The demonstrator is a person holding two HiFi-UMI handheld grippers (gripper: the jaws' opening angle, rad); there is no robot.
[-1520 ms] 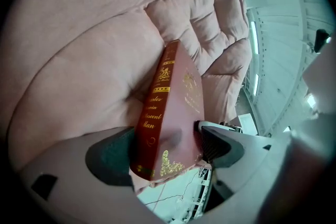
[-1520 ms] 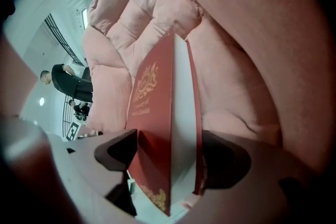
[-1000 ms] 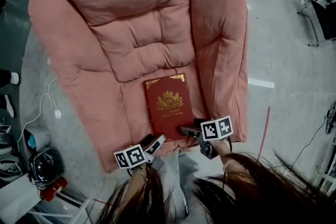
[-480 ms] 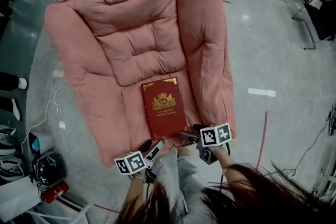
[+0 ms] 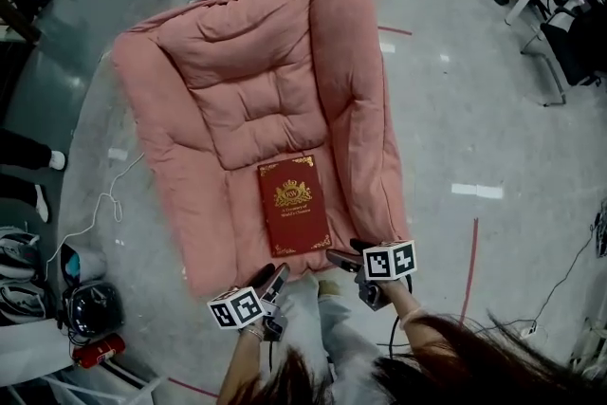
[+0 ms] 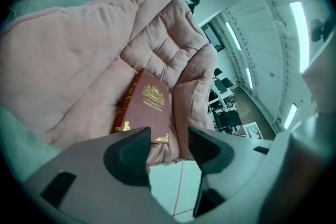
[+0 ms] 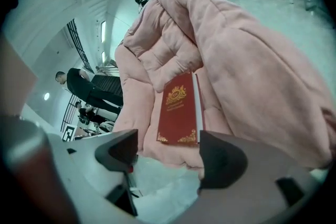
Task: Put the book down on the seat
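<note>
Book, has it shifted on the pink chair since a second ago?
No. The book still lies flat at the front of the seat, beside the same arm cushion.

Long dark brown hair [image 5: 455, 365] hangs loose in strands, and the clothing [image 5: 313, 318] beneath it is pale grey. The left gripper [image 5: 273, 278] and the right gripper [image 5: 343, 259] each have a dark body and carry a white cube printed with black square markers, one on the left [image 5: 234, 308] and one on the right [image 5: 390, 260]. A thin black cable [image 5: 395, 341] loops below the right one. Seen close, their shells are smooth pale grey with rounded matt black pads [image 6: 128, 155]. The left jaws have just been closing, with nothing between them.
</note>
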